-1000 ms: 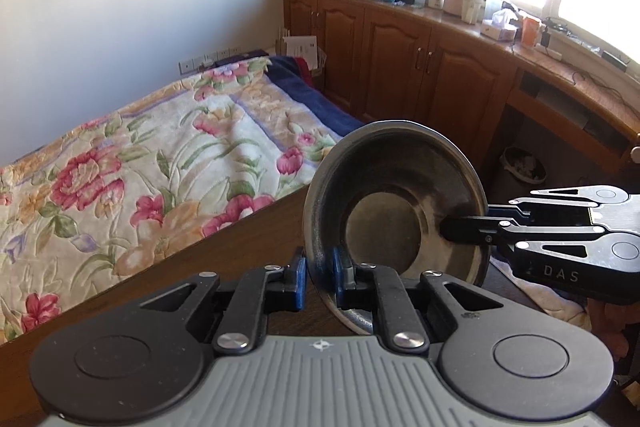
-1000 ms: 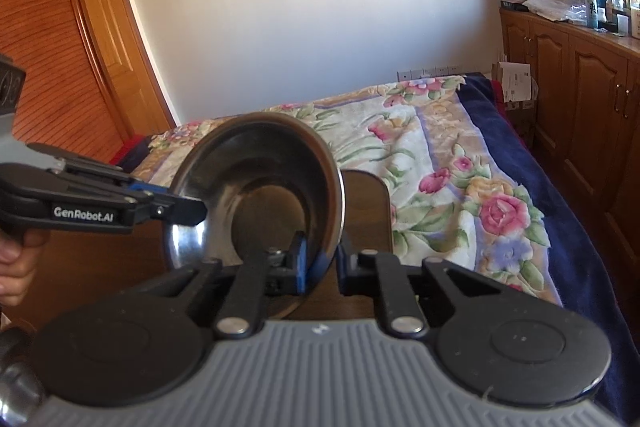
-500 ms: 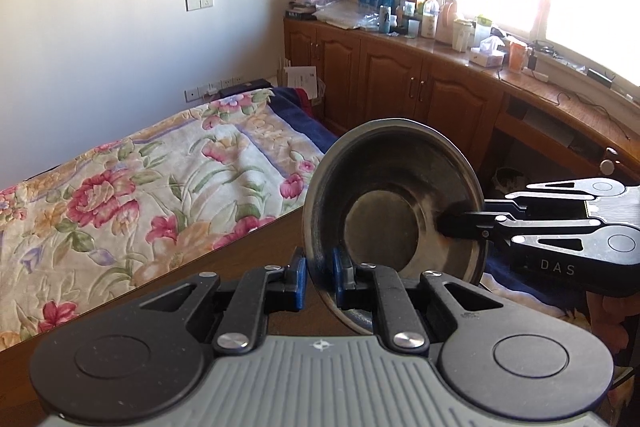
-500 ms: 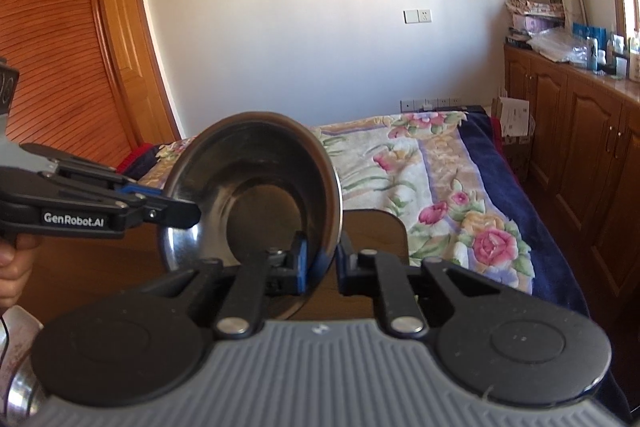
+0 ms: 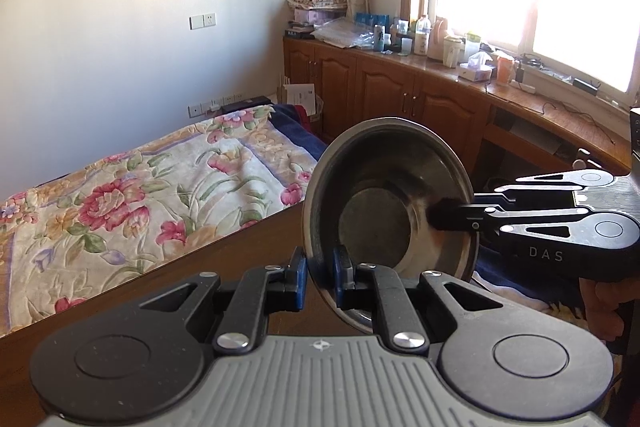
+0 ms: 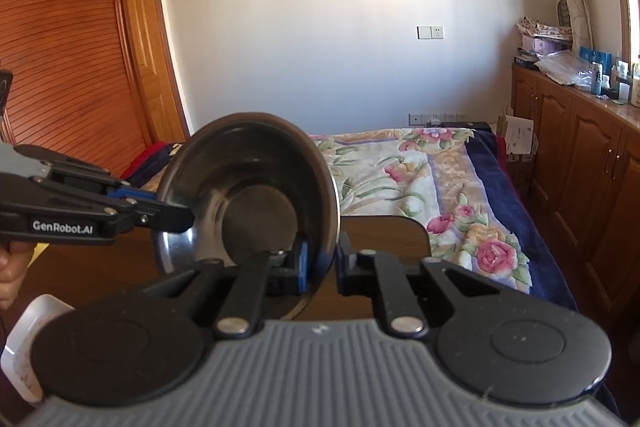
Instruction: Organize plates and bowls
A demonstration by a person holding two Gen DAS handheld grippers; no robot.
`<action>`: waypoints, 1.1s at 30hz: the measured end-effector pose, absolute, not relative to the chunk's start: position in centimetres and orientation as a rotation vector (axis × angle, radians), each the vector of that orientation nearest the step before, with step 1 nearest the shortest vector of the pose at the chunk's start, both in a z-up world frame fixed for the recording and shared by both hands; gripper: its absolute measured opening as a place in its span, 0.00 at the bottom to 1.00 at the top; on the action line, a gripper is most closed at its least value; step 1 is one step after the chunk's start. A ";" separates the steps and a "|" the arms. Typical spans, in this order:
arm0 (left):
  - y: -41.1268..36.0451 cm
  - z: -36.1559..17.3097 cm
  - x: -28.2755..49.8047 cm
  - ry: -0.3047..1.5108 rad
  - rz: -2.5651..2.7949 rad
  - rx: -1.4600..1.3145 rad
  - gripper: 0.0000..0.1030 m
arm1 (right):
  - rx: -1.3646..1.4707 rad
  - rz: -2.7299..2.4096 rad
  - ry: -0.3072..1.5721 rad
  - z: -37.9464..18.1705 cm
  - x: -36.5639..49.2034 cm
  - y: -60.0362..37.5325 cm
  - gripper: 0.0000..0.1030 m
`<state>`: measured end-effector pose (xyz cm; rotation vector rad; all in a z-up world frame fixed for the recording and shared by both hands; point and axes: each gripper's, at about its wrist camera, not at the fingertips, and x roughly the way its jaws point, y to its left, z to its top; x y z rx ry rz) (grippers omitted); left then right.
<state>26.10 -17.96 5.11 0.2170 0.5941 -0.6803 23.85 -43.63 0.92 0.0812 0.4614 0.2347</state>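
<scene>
On right tongs "DAS", left tongs "GenRobot.AI", both gripping steel bowl

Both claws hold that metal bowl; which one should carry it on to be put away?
Probably left: left gripper and right gripper both clamp the bowl rim, but the white dish lies on the left's side.

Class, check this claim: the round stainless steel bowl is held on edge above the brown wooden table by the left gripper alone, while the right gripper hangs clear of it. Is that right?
Not quite. Both grippers grip the round stainless steel bowl: the left gripper pinches its lower rim and the right gripper clamps the far rim, as the left wrist view shows. The bowl is held on edge above the brown wooden table.
</scene>
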 end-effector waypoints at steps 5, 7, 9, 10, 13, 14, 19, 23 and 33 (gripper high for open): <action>-16.5 5.4 24.4 0.581 -0.678 0.196 0.14 | 0.069 0.237 0.452 1.5 22.6 -42.7 0.14; -15.7 5.2 23.7 0.580 -0.679 0.187 0.14 | 0.064 0.239 0.452 1.6 22.1 -42.4 0.14; -15.0 5.0 23.0 0.581 -0.679 0.179 0.13 | 0.064 0.243 0.453 1.5 21.7 -42.0 0.14; -14.7 4.9 22.7 0.581 -0.678 0.175 0.13 | 0.064 0.247 0.454 1.4 21.5 -41.8 0.14; -13.8 4.8 21.6 0.575 -0.674 0.171 0.13 | 0.065 0.257 0.456 1.3 20.7 -41.1 0.14; -13.6 4.8 21.3 0.572 -0.673 0.169 0.13 | 0.065 0.260 0.455 1.3 20.4 -41.0 0.15; -12.6 4.7 20.0 0.564 -0.671 0.152 0.13 | 0.063 0.275 0.450 1.4 19.3 -40.1 0.15; -12.0 4.5 18.6 0.545 -0.661 0.145 0.13 | 0.065 0.282 0.443 1.4 18.3 -39.6 0.14; -10.9 2.8 16.0 0.549 -0.624 0.114 0.13 | 0.114 0.305 0.442 0.2 16.2 -38.9 0.14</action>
